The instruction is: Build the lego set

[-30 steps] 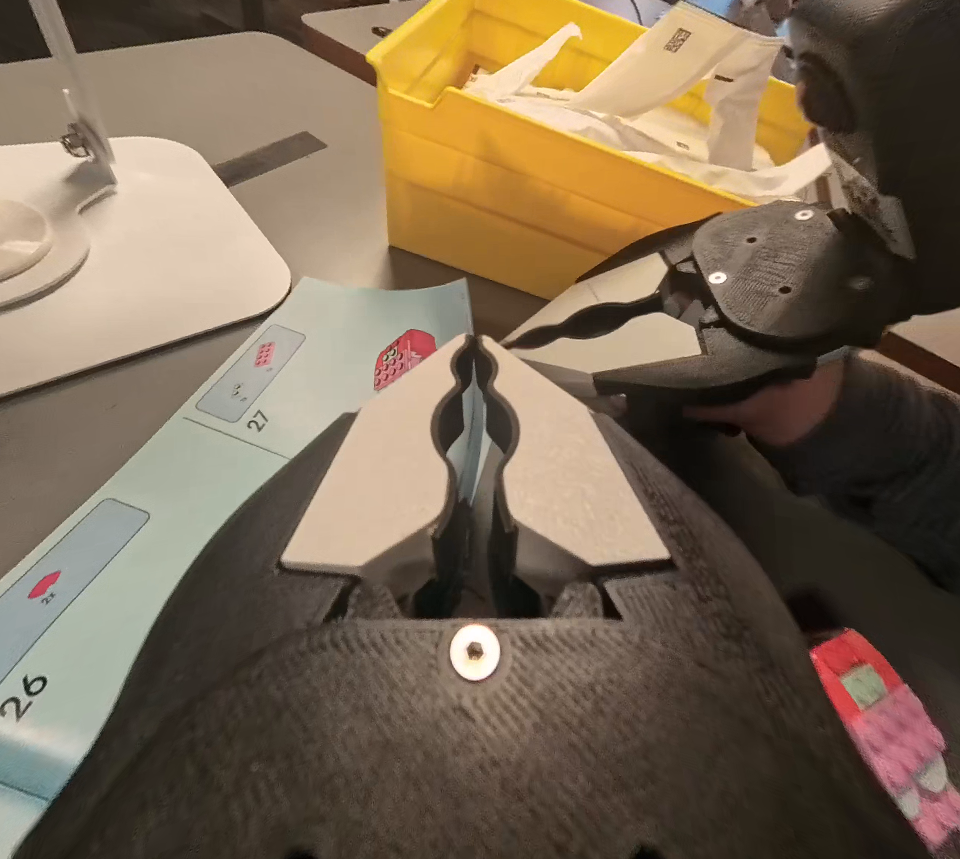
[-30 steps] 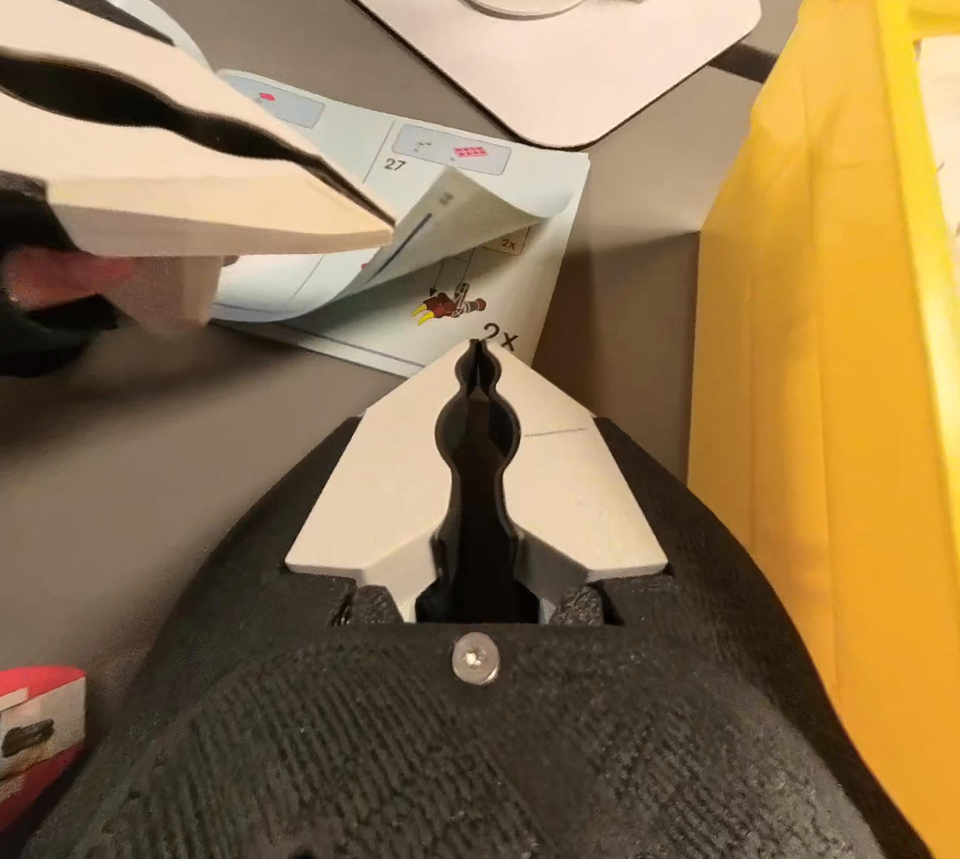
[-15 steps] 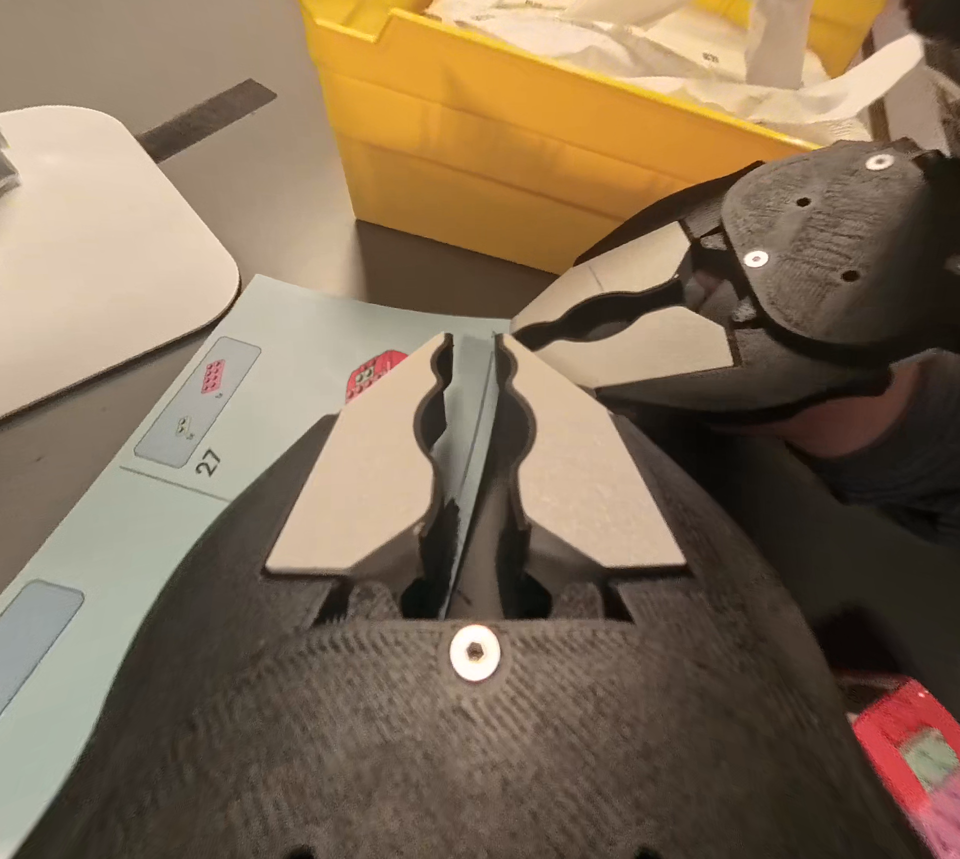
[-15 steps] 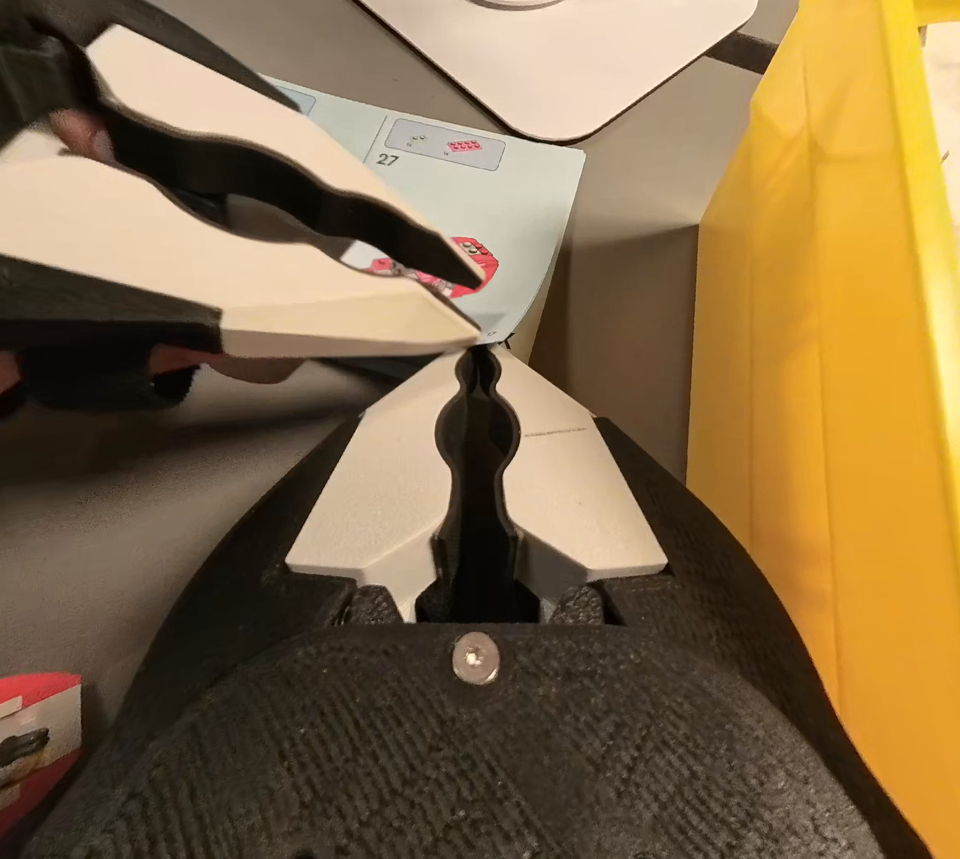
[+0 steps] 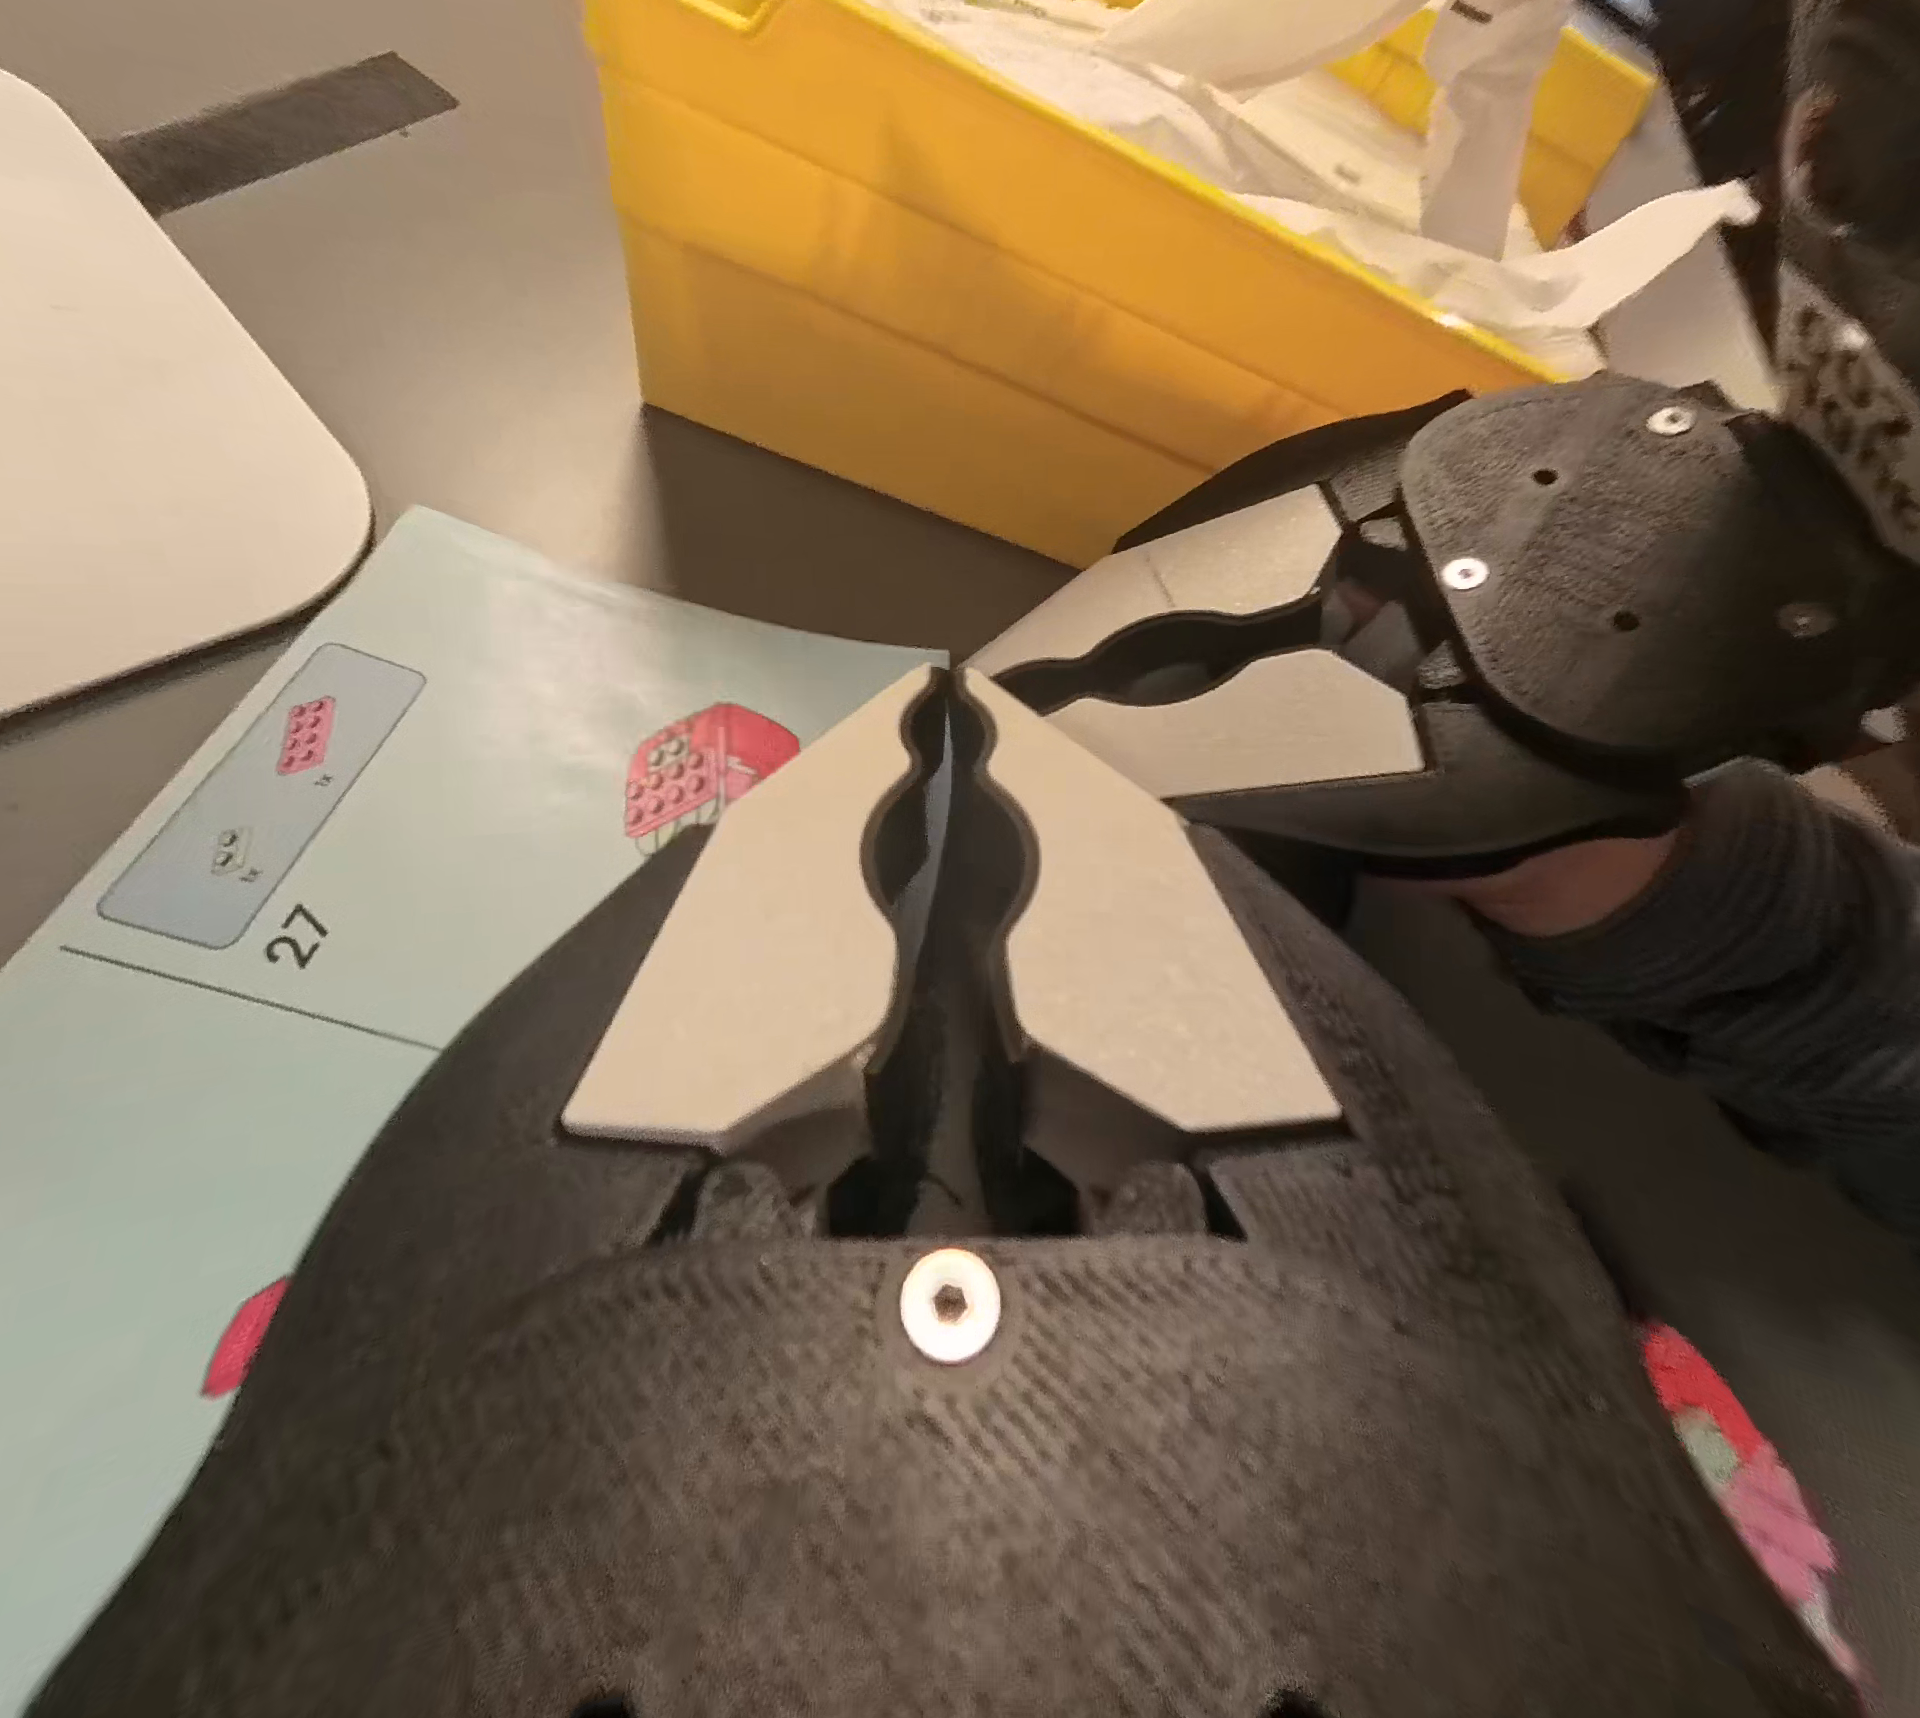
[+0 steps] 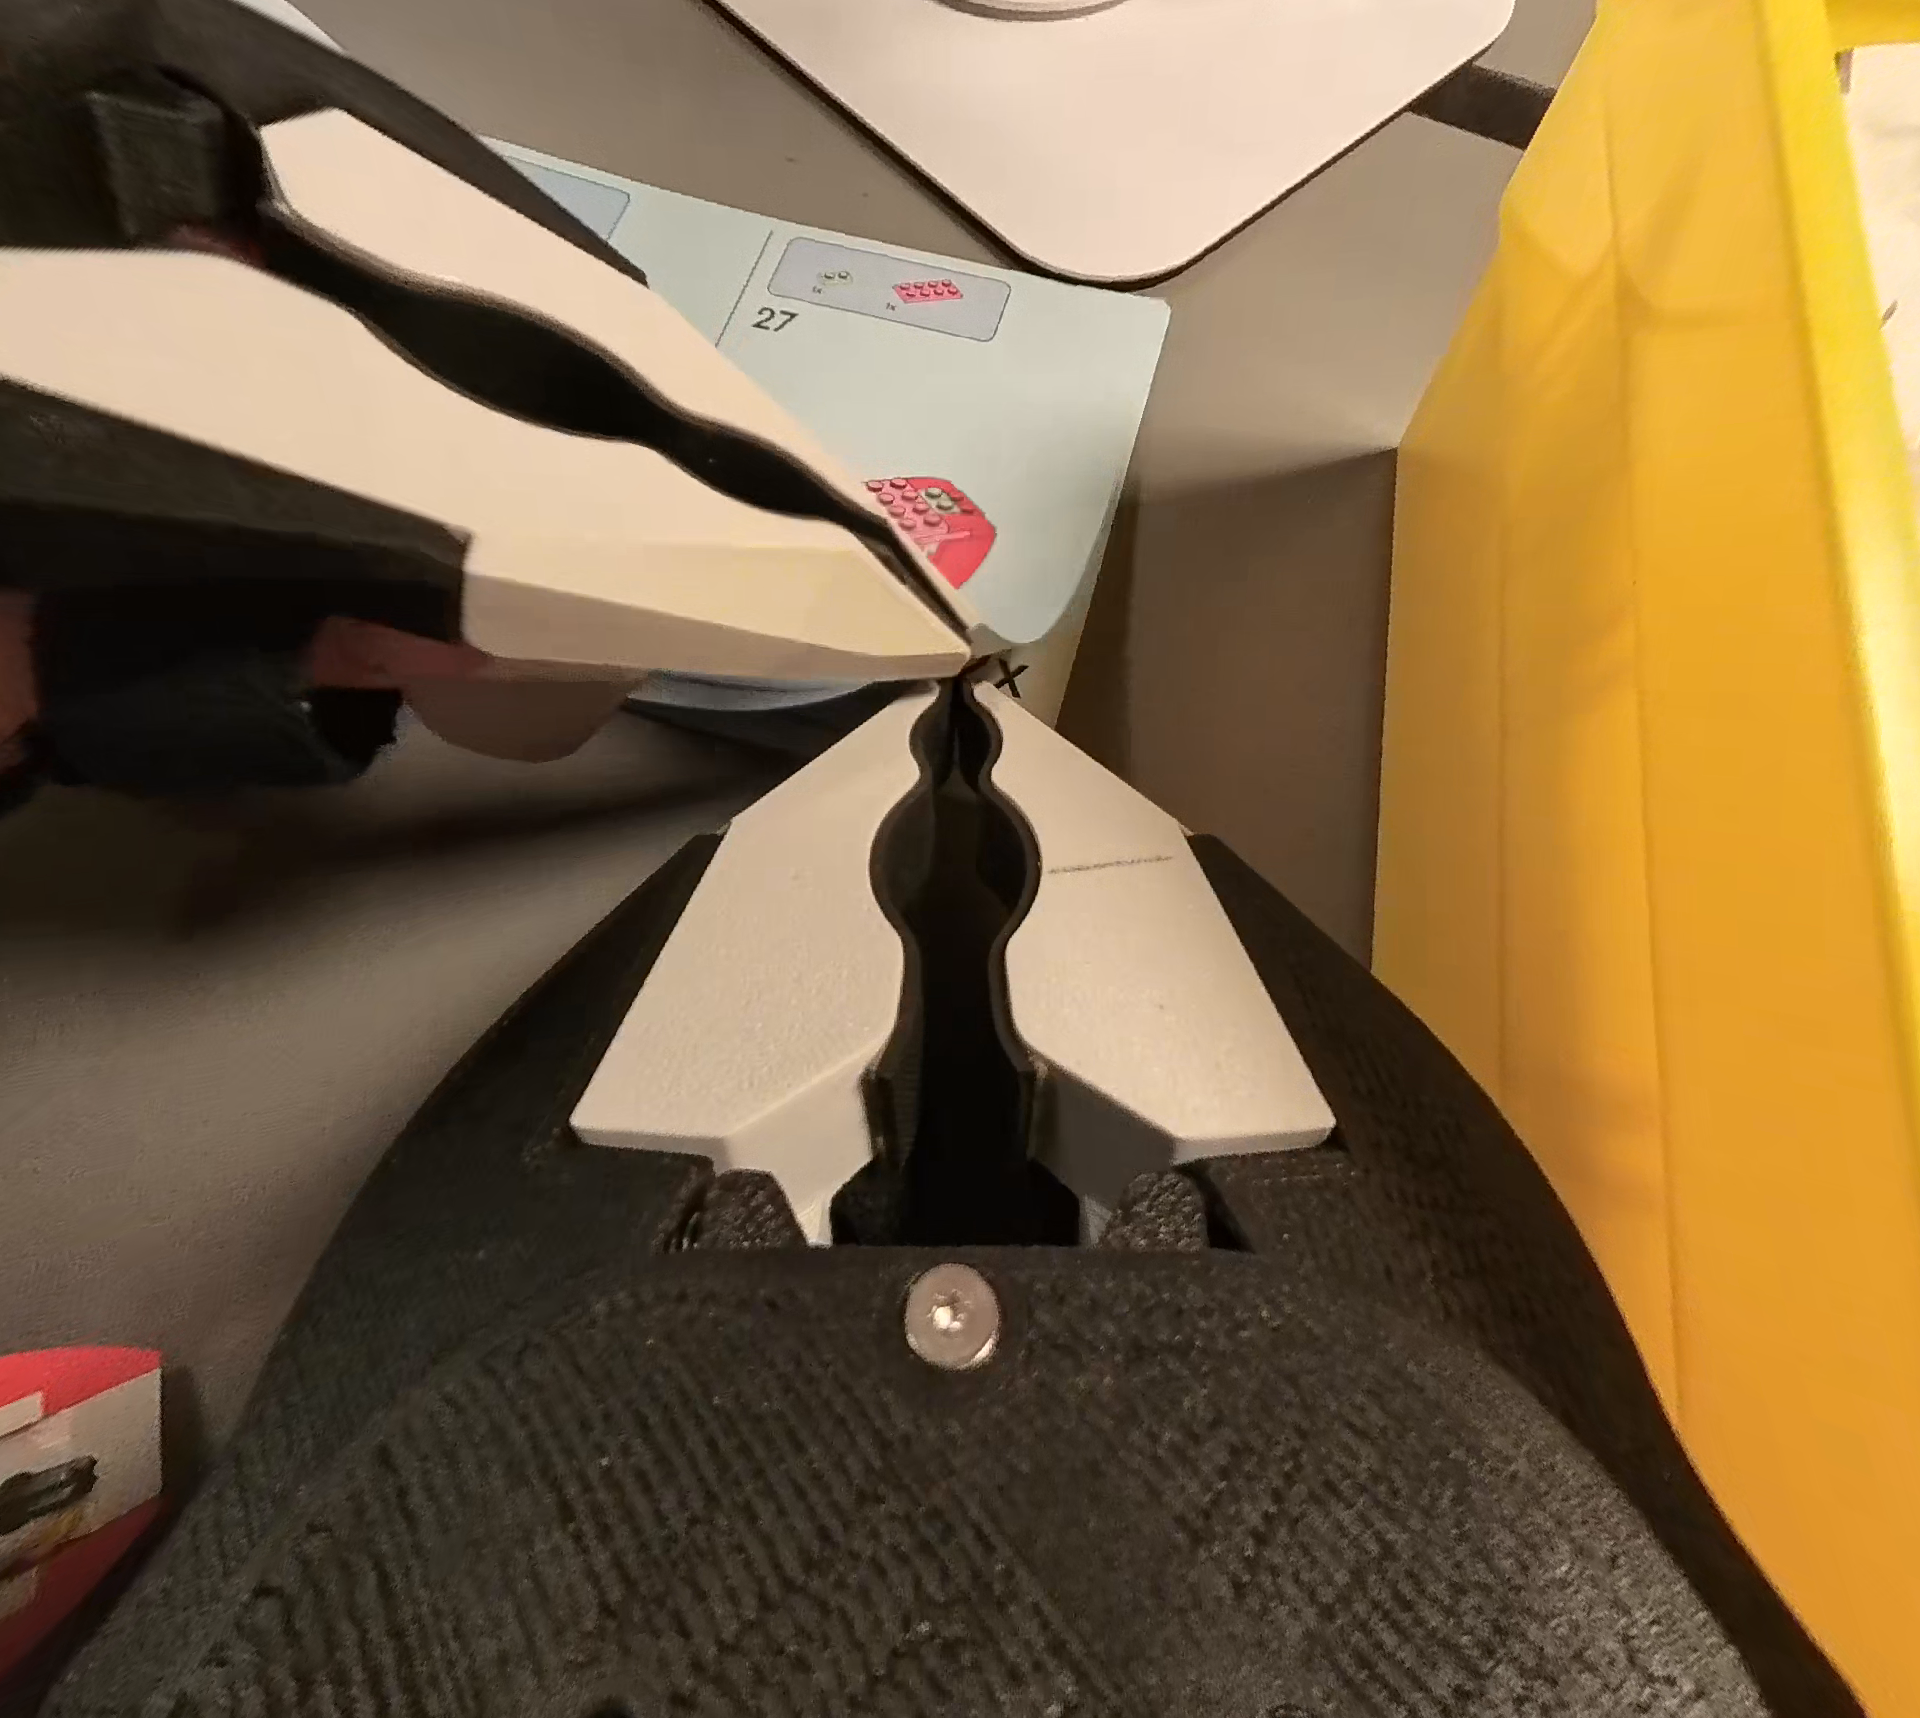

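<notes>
A light blue instruction booklet (image 5: 499,733) lies open on the grey table beside the yellow bin (image 5: 935,297). My left gripper (image 5: 948,681) is shut on the near corner of its top page; a thin sheet edge shows between the pads. In the right wrist view the left gripper (image 6: 961,629) pinches that page corner (image 6: 1039,421), which curls up. My right gripper (image 6: 961,697) is shut tip to tip with the left one, on the booklet's lower page, where a thin sheet edge shows in its gap. It also shows in the left wrist view (image 5: 1195,671), coming in from the right.
The yellow bin (image 6: 1662,733) stands close on the right and holds white paper bags (image 5: 1299,6). A white stand base (image 6: 1091,89) lies beyond the booklet. A red box (image 6: 73,1481) sits at the near left. A person's dark sleeve (image 5: 1714,972) lies behind the right gripper.
My left gripper opened around the lifted page half a second ago and has shut on it again, nearer the corner, next to the right gripper's tip. The page now lies flatter. The right gripper stayed shut.
</notes>
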Available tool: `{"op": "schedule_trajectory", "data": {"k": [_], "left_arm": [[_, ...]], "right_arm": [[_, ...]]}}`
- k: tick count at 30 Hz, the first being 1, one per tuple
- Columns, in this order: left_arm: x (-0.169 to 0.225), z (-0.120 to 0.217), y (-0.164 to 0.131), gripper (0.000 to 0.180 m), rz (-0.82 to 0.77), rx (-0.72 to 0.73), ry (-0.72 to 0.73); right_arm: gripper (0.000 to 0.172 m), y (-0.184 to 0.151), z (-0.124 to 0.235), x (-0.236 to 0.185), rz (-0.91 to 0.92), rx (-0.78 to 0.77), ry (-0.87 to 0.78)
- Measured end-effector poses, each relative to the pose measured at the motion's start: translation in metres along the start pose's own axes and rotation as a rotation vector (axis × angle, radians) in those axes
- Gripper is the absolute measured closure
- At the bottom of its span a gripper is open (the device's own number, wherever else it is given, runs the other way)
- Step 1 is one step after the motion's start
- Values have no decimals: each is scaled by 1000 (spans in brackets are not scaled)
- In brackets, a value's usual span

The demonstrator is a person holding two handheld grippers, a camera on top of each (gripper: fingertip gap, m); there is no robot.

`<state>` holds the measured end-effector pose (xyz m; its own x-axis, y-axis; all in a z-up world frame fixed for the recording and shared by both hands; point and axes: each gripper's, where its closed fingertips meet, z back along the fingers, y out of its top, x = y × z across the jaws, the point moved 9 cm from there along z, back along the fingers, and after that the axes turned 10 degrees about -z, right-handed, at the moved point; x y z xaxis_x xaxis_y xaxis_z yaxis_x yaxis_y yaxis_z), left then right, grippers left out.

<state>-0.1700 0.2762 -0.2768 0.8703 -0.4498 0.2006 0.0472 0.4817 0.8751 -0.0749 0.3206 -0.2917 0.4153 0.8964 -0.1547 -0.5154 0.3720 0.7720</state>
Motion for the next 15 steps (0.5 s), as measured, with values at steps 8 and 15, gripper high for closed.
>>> {"op": "schedule_trajectory", "data": {"k": [8, 15], "left_arm": [[3, 14, 5, 180, 100, 91, -246], [1, 22, 1, 180, 92, 138, -294]], "right_arm": [[172, 2, 6, -1, 15, 71, -3], [172, 4, 16, 0, -8, 170, 27]]}}
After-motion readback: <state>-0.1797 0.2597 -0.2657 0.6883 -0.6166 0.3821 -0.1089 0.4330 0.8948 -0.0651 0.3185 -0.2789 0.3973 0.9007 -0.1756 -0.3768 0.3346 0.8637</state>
